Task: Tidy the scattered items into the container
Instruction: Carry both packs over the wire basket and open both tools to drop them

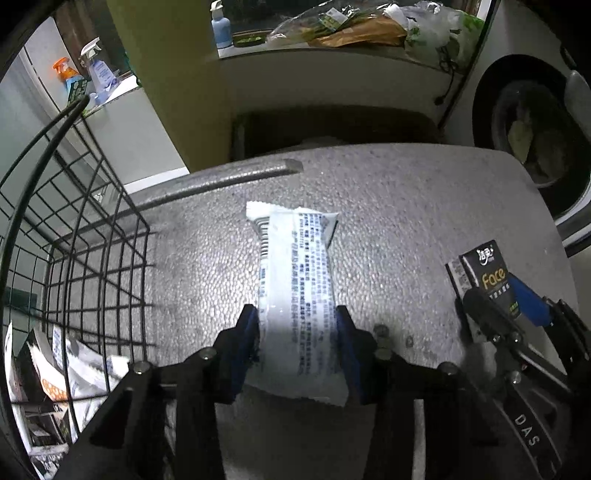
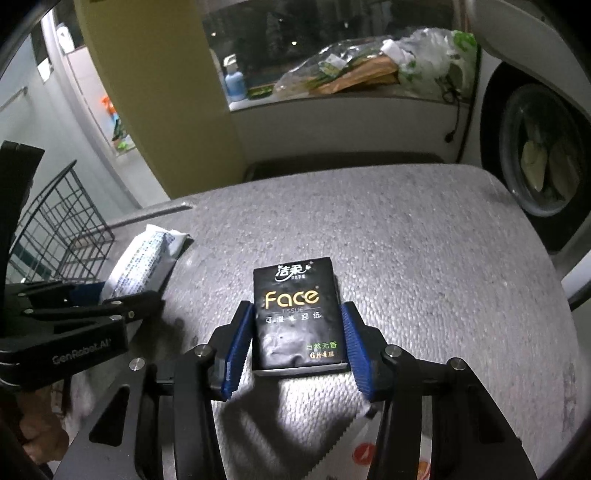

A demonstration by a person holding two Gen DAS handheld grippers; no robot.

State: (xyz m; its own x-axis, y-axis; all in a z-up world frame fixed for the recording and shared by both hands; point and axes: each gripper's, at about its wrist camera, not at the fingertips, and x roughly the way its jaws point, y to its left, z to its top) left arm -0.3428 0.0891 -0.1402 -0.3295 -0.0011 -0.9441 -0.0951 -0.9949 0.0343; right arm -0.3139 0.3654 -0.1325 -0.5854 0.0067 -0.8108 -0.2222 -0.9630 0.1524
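A white printed snack packet lies lengthwise on the grey foam top. My left gripper is shut on its near end, a blue pad pressed against each side. A black "Face" tissue pack lies flat further right, and my right gripper has its blue pads against both of the pack's long edges. The black wire basket stands at the left edge and holds several packets. From the right wrist view, the left gripper and white packet sit at the left, near the basket.
A white wrapper with a red mark lies on the foam under the right gripper. A washing machine door is at the right. A sill with plastic bags and a blue bottle runs behind.
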